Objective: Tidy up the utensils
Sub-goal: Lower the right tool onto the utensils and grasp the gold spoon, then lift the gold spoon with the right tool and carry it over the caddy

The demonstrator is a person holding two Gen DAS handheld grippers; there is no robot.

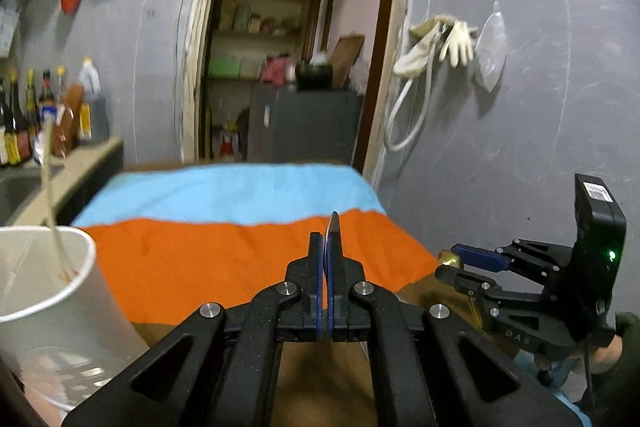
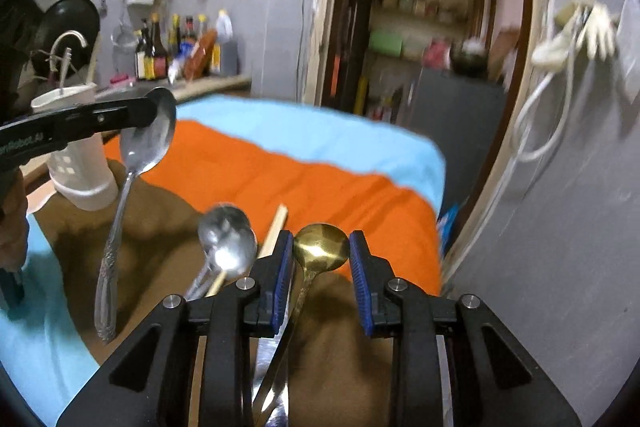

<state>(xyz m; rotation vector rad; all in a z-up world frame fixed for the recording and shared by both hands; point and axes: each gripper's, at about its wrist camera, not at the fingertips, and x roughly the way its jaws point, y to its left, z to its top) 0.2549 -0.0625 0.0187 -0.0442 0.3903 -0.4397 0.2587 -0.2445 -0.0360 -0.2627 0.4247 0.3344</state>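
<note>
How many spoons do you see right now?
4. A silver spoon hangs from the left tool; two silver spoons lie on the cloth; a gold spoon sits between the right tool's open fingers. More may be hidden.

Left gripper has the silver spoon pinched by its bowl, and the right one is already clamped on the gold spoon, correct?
Not quite. The right gripper is open: in the right wrist view its jaws stand apart on either side of the gold spoon. The left gripper does pinch the silver spoon by its bowl.
</note>
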